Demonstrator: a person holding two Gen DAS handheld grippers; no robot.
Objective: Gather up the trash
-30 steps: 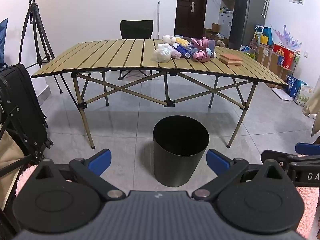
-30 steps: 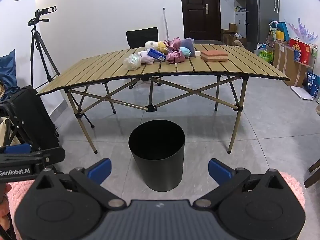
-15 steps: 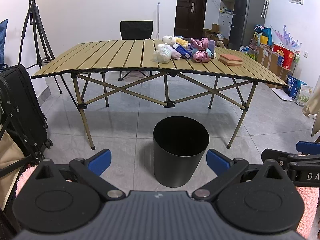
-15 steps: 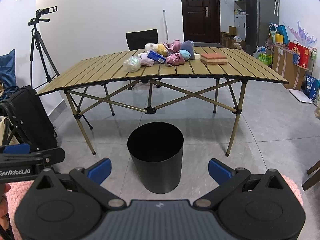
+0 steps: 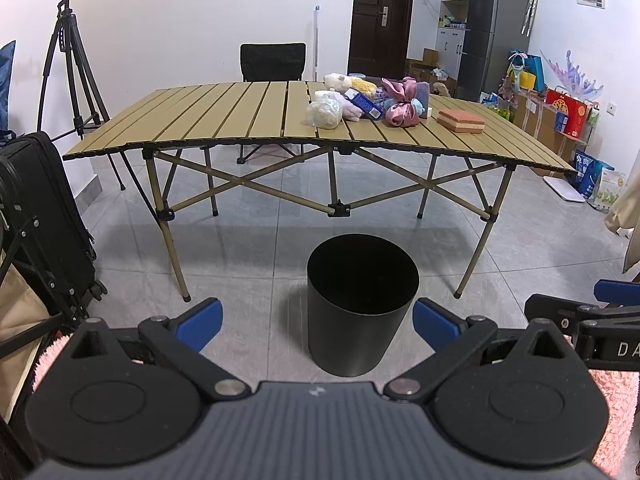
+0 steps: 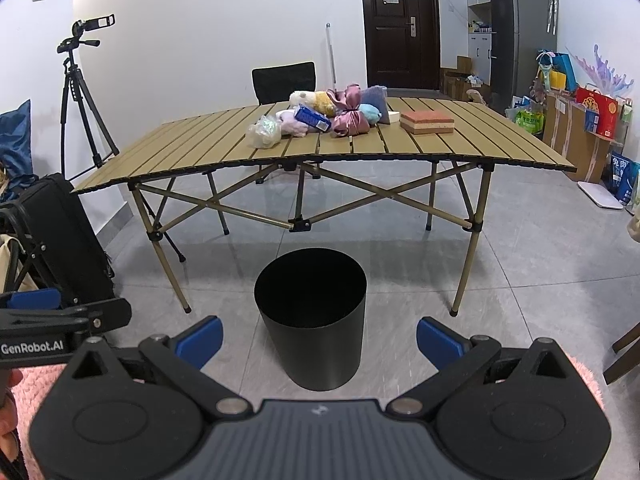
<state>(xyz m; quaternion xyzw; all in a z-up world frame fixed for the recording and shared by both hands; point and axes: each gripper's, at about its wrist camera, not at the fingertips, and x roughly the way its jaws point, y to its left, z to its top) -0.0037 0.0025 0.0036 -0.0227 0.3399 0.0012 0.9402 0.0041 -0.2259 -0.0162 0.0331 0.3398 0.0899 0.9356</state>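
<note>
A black round bin (image 5: 362, 304) (image 6: 311, 316) stands on the grey tiled floor in front of a slatted folding table (image 5: 224, 120) (image 6: 200, 148). On the table lie a crumpled clear plastic bag (image 5: 324, 114) (image 6: 264, 131), a blue packet (image 5: 363, 104) (image 6: 313, 117), a pink satin bundle (image 5: 400, 100) (image 6: 350, 114), plush toys and a brick-like block (image 5: 460, 121) (image 6: 427, 121). My left gripper (image 5: 318, 322) and my right gripper (image 6: 319, 336) are both open and hold nothing, low and well short of the table, with the bin between their fingers in view.
A black suitcase (image 5: 40, 216) (image 6: 68, 240) stands at the left. A camera tripod (image 5: 76, 60) and a black chair (image 5: 273, 62) are behind the table. Boxes and bags (image 5: 568, 112) line the right wall beside a fridge (image 5: 496, 28).
Both views have crept slightly closer to the bin and table. The grippers stay open.
</note>
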